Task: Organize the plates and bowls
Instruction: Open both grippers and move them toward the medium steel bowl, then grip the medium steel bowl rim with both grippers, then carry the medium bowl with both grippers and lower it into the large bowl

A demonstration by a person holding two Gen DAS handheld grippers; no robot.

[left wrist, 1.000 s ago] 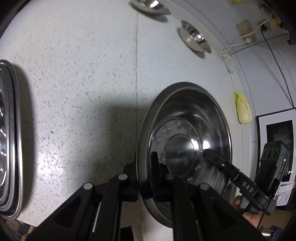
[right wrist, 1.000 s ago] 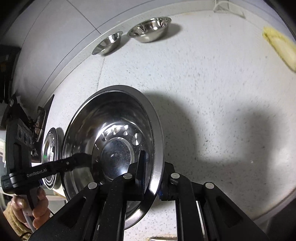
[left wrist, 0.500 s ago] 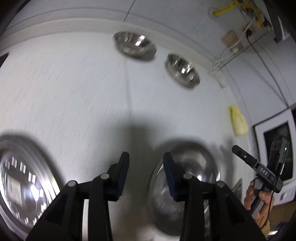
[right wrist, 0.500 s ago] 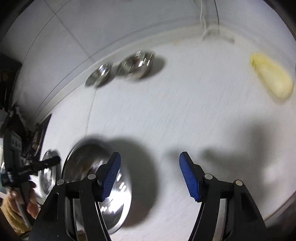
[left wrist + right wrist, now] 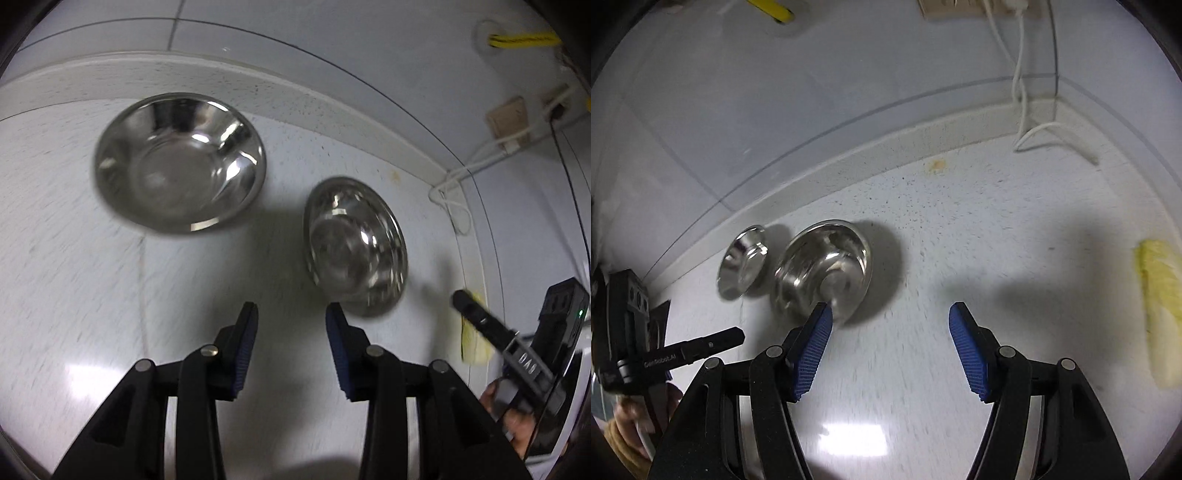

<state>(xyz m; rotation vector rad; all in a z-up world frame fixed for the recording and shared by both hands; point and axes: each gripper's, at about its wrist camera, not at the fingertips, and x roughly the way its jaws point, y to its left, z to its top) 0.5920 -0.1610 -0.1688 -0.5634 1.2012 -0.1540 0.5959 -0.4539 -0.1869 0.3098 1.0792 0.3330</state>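
Steel bowls (image 5: 179,162), yellow cloth (image 5: 1160,314) (right view clearer)

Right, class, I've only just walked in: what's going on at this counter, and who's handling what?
A person holds a two-finger gripper in each hand. The left gripper and right gripper are both open and holding nothing. They point across the speckled counter at two steel bowls by the wall: the wider bowl and the smaller bowl, sitting apart, neither touched.

Speckled countertop (image 5: 66,258): two steel bowls (image 5: 181,162) (image 5: 354,247), yellow cloth (image 5: 1160,314).
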